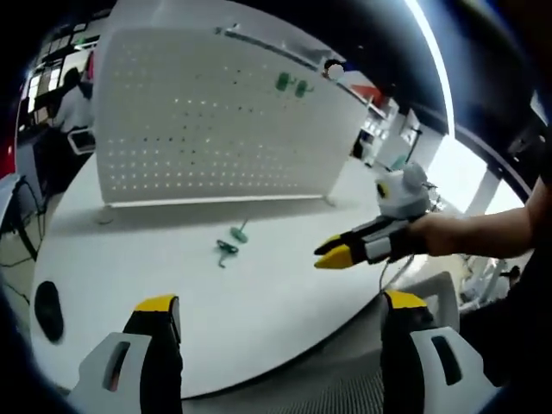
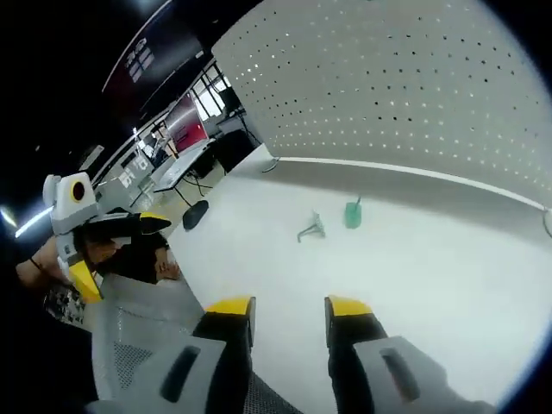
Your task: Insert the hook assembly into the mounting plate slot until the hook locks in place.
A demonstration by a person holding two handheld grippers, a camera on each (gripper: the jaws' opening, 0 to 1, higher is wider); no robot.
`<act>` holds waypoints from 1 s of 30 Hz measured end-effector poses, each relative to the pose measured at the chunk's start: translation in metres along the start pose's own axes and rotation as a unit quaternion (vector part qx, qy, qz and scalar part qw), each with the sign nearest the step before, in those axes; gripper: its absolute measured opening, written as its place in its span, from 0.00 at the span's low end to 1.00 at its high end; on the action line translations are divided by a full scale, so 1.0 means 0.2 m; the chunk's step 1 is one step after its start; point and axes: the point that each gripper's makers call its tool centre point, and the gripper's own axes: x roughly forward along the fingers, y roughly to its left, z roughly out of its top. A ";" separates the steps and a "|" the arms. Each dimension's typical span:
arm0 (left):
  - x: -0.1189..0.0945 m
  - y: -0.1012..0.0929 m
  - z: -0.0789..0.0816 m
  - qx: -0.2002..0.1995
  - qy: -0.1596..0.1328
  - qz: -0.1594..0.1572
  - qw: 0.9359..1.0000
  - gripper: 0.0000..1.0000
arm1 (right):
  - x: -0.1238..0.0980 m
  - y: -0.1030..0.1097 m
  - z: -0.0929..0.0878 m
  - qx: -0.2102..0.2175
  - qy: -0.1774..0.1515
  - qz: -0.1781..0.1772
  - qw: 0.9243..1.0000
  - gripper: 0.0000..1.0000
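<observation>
Here, two small green pieces lie on the white bench, out in front of the upright perforated panel (image 1: 216, 121). One is a thin bent hook (image 1: 226, 251), dark green with wiry arms; the other is a stubbier, paler green plug-like piece (image 1: 239, 233) just beside it on the panel side, with a small gap between them. In the right gripper view the same pair shows as a greyish-green hook (image 2: 311, 228) and a brighter green block (image 2: 353, 214). Two more green fittings (image 1: 291, 84) sit high on the panel near its far top corner.

The left tool (image 1: 280, 306) hangs above the bench's near rounded edge, its yellow-tipped jaws spread wide and holding nothing. The right tool (image 2: 286, 307) also hovers over the near edge, jaws parted by a narrower gap, nothing between them. In the left gripper view the right tool (image 1: 336, 253) reaches in from the right, held in a hand (image 1: 435, 233), its yellow tips close together and pointing toward the green pieces, well apart from them.

The bench surface (image 1: 285, 285) around the pieces is bare white, with open room on all sides between the panel's foot and the near edge. A dark oval object (image 1: 47, 310) lies near the left edge.
</observation>
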 end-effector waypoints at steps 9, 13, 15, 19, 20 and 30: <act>-0.03 0.12 0.00 -0.010 0.000 0.025 1.000 0.97 | 0.18 -0.13 0.15 0.000 0.010 0.002 1.000 0.29; -0.03 0.14 0.01 -0.015 -0.001 0.033 0.999 0.97 | 0.26 -0.18 0.20 0.011 0.016 0.000 1.000 0.28; -0.03 0.14 0.02 -0.016 -0.002 0.036 0.999 0.97 | 0.28 -0.19 0.21 0.010 0.020 0.000 1.000 0.28; -0.01 0.15 0.02 -0.020 -0.001 0.039 0.999 0.96 | 0.34 -0.22 0.23 0.012 0.028 0.004 1.000 0.28; 0.00 0.15 0.02 -0.021 -0.001 0.039 0.999 0.96 | 0.35 -0.23 0.24 0.013 0.029 0.005 0.999 0.28; 0.02 0.16 -0.01 -0.030 0.002 0.039 0.999 0.96 | 0.44 -0.29 0.30 0.013 0.037 -0.003 0.999 0.26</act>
